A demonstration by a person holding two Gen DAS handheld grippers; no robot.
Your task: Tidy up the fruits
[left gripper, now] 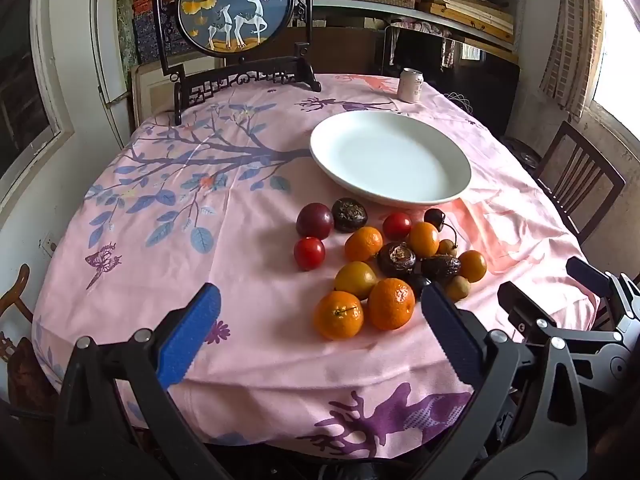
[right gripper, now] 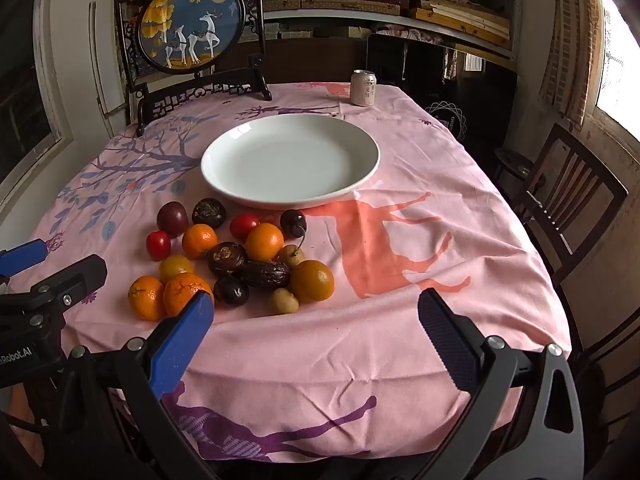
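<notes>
A pile of several small fruits lies on the pink tablecloth: oranges [left gripper: 339, 314] [right gripper: 147, 297], red tomatoes [left gripper: 309, 253] [right gripper: 158, 244], dark plums [left gripper: 315, 221] and brown wrinkled fruits [right gripper: 226, 258]. An empty white plate [left gripper: 448, 196] [right gripper: 224, 188] stands just behind the pile. My left gripper [left gripper: 320, 304] is open and empty, above the table's near edge, in front of the oranges. My right gripper [right gripper: 314, 308] is open and empty, to the right of the pile. The right gripper also shows in the left wrist view [left gripper: 556, 288].
A drink can [left gripper: 410, 85] [right gripper: 363, 87] stands at the far edge. A round painted screen on a dark stand [left gripper: 236, 4] [right gripper: 188, 24] stands at the back left. A wooden chair [right gripper: 568, 200] is at the right side. Shelves fill the back wall.
</notes>
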